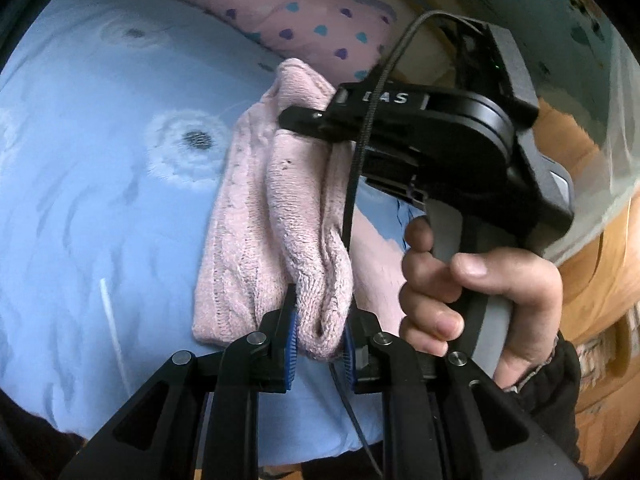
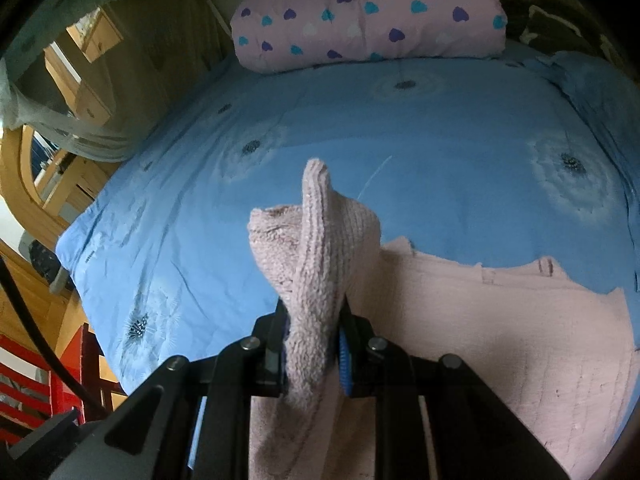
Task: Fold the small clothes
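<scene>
Two grippers, one pink knit [image 1: 256, 216] strung between them above the blue bed [image 1: 100, 200]. Left gripper [image 1: 320, 344] is clamped tight on one bunched end of the knit. Right gripper [image 2: 314, 354] is pinching the other end, cloth standing up past its blue pads [image 2: 344, 356]. A hand [image 1: 480, 304] grips the right tool's handle. More pink knit spreads flat on the sheet just beneath. Heart-print pillow [image 2: 368, 16] sits at the headboard.

We see a pale pink knit garment [image 1: 256, 216] over a sky-blue bedsheet [image 2: 440, 152] printed with white dandelions, and a lilac pillow [image 2: 368, 12] dotted with purple, teal and white hearts.
</scene>
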Available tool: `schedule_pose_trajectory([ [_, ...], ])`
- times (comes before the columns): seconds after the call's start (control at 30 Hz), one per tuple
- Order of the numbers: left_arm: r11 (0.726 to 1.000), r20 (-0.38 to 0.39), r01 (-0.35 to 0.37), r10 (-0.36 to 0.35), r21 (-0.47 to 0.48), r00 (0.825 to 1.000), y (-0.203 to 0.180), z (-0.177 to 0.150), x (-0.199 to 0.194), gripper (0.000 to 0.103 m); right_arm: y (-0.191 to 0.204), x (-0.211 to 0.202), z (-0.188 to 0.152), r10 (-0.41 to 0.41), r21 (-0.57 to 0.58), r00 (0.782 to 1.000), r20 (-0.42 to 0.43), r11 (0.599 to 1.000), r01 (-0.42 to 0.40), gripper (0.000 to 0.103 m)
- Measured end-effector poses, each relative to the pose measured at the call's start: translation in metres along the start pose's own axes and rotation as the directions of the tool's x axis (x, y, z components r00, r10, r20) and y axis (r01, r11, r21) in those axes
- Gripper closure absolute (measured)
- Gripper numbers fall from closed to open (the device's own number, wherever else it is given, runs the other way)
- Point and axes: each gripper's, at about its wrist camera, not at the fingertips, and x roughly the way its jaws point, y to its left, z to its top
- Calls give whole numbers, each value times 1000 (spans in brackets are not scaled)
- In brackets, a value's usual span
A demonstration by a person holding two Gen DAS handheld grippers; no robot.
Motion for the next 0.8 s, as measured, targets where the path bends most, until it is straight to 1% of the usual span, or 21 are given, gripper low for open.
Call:
schedule_pose_trajectory([
  [0.07,1000,-13,2,-2,21,1000,-8,-1,9,103,-8,-3,-3,22,4,1000,10,1000,-22,84],
  [0.13,1000,-27,8,-8,19,1000,-11,-2,15,103,-13,-2,-2,25,4,1000,-4,1000,-25,83],
  [0.3,1000,-31,10,-9,21,999,-19,0,33,103,-27,-10,-2,59,4,998,-1,998,-59,84],
  [0.43,997,-36,-4,7,82,999,-38,-7,46,103,-41,-20,-4,90,29,996,6,995,-90,83],
  [0.67,986,-36,15,-9,168,999,-68,-14,64,103,-68,-49,-7,101,48,994,43,993,-103,83],
  [0.8,985,-49,12,-3,174,999,-73,-18,77,103,-88,-59,-12,86,78,995,48,993,-89,83],
])
